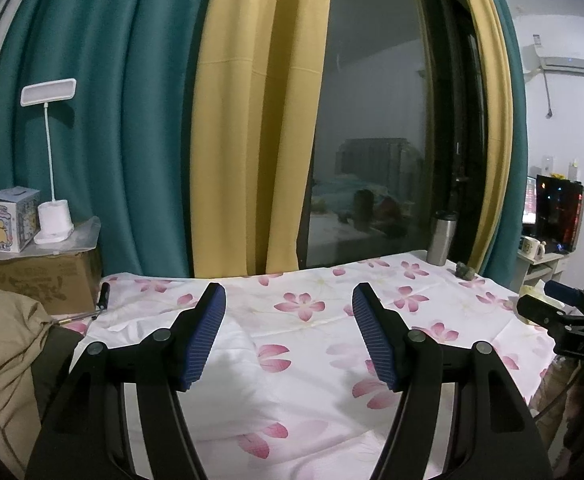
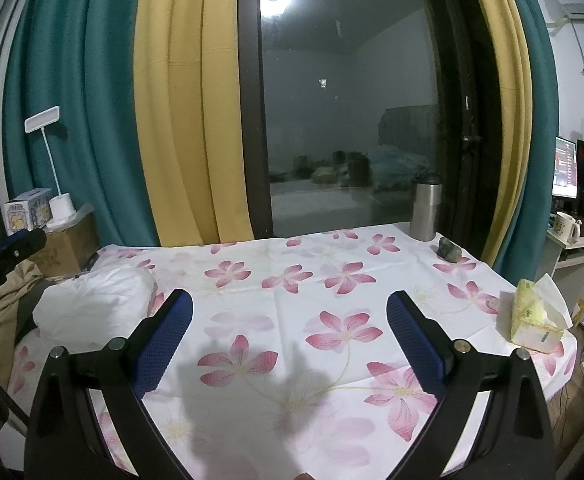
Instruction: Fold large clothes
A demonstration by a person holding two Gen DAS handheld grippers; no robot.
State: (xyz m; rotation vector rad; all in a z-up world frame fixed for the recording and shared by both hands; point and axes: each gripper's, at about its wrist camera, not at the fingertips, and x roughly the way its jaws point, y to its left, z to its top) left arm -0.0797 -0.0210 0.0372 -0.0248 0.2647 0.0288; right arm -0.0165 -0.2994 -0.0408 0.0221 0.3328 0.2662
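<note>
A crumpled white garment (image 2: pixel 92 304) lies at the left end of the table, on the white cloth with pink flowers (image 2: pixel 332 280). In the left wrist view the same white garment (image 1: pixel 232 364) sits just under and ahead of my left gripper (image 1: pixel 289 296), which is open with nothing between its blue pads. My right gripper (image 2: pixel 290 298) hovers open over the flowered cloth, also holding nothing. Each gripper shows at the edge of the other's view: the right gripper (image 1: pixel 552 308) and the left gripper (image 2: pixel 16 248). A tan garment (image 1: pixel 4 340) bulges at the table's left edge.
A steel tumbler (image 2: pixel 426 210) and a small stone (image 2: pixel 449 250) stand at the far right by the dark window. A tissue pack (image 2: pixel 532 316) lies near the right edge. A cardboard box (image 1: pixel 40 280) with a white lamp (image 1: pixel 54 220) is at far left.
</note>
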